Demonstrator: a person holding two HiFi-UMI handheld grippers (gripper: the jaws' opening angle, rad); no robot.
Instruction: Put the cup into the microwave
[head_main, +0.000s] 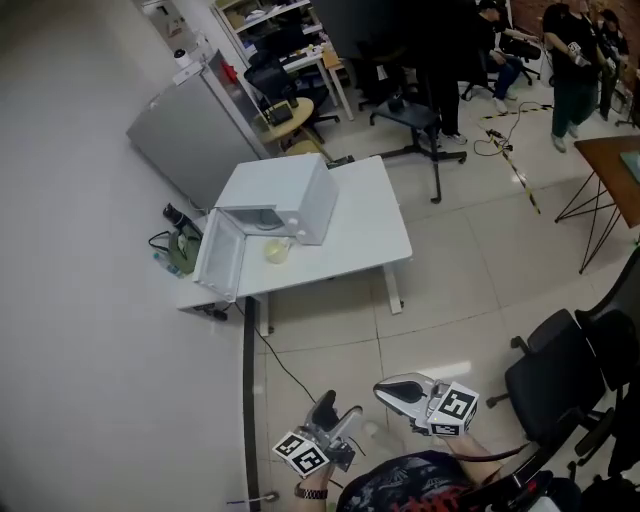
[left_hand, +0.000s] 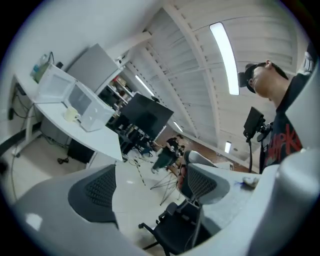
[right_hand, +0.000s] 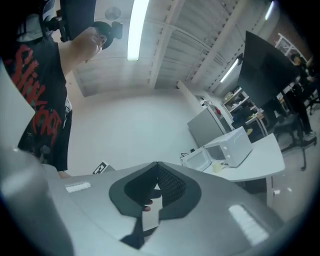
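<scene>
While the cup (head_main: 276, 251) waits on the worktop (head_main: 365, 235), both tools hang far back, task not begun.
Cup sits just in front of the microwave (head_main: 290, 195), beside its open door (head_main: 220, 258). Small, pale, probably light and stiff, maybe slippery if glazed; pinch one wall at the rim, handle too small to make out. Left tool (head_main: 338, 415) spread wide, empty. Right tool (head_main: 396, 392) clenched on nothing. Both well apart from the worktop, above the floor (head_main: 450, 300).
</scene>
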